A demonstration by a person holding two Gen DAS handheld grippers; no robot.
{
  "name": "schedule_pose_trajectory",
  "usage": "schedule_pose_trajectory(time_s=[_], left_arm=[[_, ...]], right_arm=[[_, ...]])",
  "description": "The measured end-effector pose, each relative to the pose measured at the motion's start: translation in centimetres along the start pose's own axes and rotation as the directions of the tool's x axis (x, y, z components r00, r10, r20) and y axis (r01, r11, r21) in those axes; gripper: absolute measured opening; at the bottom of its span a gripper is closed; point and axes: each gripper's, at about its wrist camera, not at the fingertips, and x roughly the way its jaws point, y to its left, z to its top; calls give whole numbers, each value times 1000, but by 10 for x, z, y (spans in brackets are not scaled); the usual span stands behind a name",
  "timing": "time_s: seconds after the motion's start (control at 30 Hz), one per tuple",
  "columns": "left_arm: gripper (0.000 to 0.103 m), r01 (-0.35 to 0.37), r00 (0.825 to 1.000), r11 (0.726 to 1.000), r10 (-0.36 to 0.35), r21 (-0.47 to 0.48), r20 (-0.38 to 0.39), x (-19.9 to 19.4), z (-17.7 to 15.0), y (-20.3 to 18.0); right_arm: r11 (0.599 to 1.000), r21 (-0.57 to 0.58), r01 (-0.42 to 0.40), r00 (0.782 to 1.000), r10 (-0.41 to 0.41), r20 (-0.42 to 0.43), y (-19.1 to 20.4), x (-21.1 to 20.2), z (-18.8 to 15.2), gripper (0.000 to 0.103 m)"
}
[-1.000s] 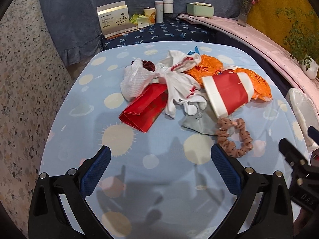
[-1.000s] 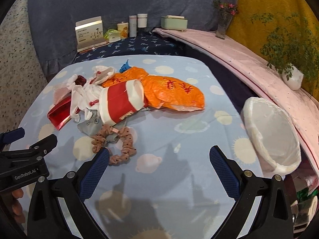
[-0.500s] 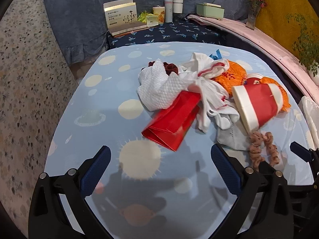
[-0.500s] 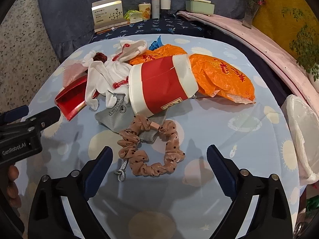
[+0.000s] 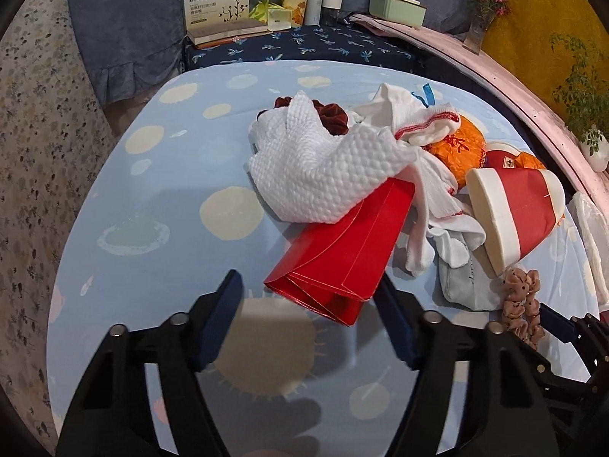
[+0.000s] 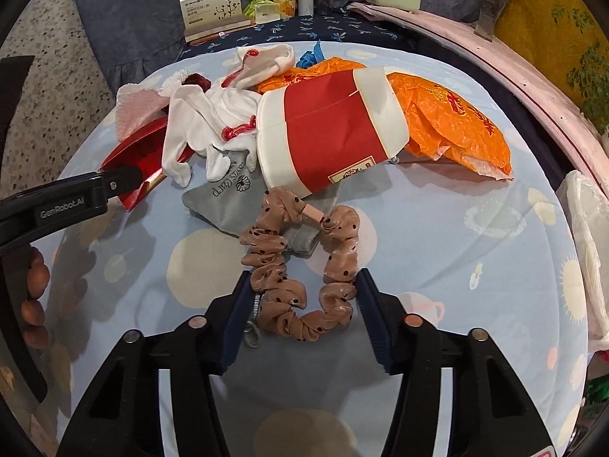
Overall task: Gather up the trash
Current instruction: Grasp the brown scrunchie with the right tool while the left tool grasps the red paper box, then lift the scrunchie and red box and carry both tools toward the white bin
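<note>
A pile of trash lies on the blue spotted table (image 5: 152, 205). My left gripper (image 5: 310, 314) is open, its fingers on either side of the near end of a folded red paper packet (image 5: 342, 255), which lies under a white textured tissue (image 5: 323, 167). My right gripper (image 6: 300, 314) is open around the near loop of a tan dotted scrunchie (image 6: 300, 262). The scrunchie lies partly on a grey pouch (image 6: 228, 194). Behind it lie a red and white paper cup (image 6: 331, 125), white gloves (image 6: 201, 122) and an orange plastic bag (image 6: 453, 122).
A white lined bin (image 6: 588, 236) stands off the table's right edge. At the back, a dark blue shelf holds a box (image 5: 219, 11), jars (image 5: 323, 2) and a green case (image 5: 396, 9). A pink ledge (image 5: 533, 87) with plants runs along the right.
Both grippers have moved forward toward the pile and narrowed. The left now brackets the red packet and the right brackets the scrunchie.
</note>
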Motion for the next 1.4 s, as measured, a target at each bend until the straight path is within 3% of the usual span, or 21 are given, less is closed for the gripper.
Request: schedule_pose_trajectory(time_s=[0.17, 0.23, 0.43, 0.93, 1.4], left_arm=[[24, 25, 1000, 1000, -25, -6, -18, -1, -2, -3], [11, 42, 999, 999, -43, -19, -29, -4, -4, -3], [1, 41, 999, 999, -41, -8, -4, -24, -10, -12], [0, 116, 988, 990, -123, 81, 91, -93, -14, -64], [0, 210, 953, 950, -252, 232, 169, -142, -2, -143]], right_arm=[[1000, -4, -22, 1000, 22, -2, -1, -7, -1, 27], [1000, -10, -23, 1000, 23, 5, -1, -12, -2, 24], [1000, -8, -30, 998, 30, 59, -3, -40, -3, 18], [996, 85, -6, 974, -13, 225, -44, -115, 1, 14], [979, 199, 35, 945, -97, 314, -102, -155, -4, 14]])
